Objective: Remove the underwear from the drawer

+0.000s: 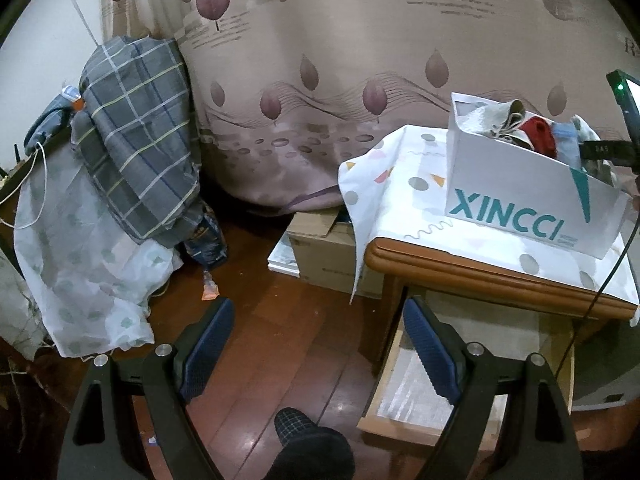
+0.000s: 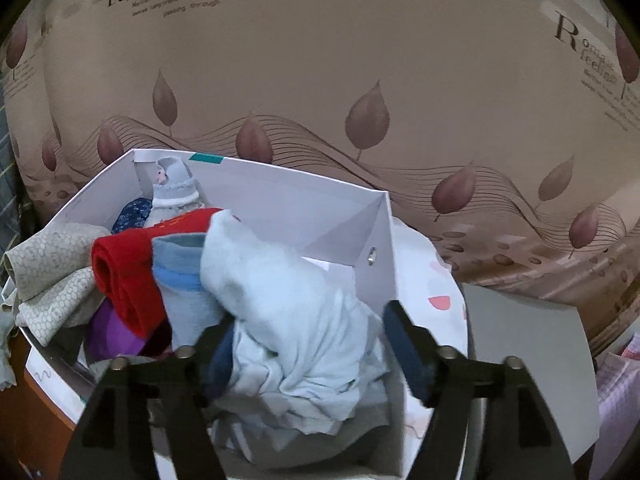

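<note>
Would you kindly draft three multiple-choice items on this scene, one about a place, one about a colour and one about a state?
1. Where does the white box stand?
A. On the floor
B. On the cloth-covered wooden table
C. Inside the drawer

2. What colour is the rolled garment beside the pale blue cloth?
A. Red
B. Yellow
C. Black

3. How is the drawer under the table?
A. Shut
B. Removed
C. Pulled open

Answers: 1 B, the box sits on the patterned cloth on the tabletop; 2 A, the roll is bright red; 3 C, its lined inside shows below the table edge.
</note>
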Motion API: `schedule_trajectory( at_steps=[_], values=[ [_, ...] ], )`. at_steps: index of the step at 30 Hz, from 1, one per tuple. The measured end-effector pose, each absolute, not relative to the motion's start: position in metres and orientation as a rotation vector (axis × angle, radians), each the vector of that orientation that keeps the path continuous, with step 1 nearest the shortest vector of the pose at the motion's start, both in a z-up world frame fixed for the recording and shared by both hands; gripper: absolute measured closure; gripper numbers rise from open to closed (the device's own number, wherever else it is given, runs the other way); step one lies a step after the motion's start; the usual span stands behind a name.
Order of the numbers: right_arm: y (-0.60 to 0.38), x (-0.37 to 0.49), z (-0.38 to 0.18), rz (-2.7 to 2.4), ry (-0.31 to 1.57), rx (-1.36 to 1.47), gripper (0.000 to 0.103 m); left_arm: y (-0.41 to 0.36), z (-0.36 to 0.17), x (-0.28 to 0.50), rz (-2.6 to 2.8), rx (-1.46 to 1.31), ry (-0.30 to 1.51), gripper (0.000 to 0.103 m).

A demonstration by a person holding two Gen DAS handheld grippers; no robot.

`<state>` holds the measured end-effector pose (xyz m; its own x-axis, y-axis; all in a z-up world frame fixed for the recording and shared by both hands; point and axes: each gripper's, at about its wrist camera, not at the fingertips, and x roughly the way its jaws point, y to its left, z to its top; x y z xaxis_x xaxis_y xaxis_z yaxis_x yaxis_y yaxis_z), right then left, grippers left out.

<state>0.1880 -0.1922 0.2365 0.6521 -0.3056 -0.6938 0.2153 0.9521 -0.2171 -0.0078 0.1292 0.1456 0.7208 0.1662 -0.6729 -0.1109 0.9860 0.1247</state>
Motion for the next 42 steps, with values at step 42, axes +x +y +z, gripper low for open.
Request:
schedule_trajectory(
  at_steps=[42],
  values=[
    [-0.128, -0.120, 0.201, -0.308, 0.808, -0.027, 0.023, 0.028, 0.139, -0.082, -0.075, 0.138, 0.765, 0.018]
  ],
)
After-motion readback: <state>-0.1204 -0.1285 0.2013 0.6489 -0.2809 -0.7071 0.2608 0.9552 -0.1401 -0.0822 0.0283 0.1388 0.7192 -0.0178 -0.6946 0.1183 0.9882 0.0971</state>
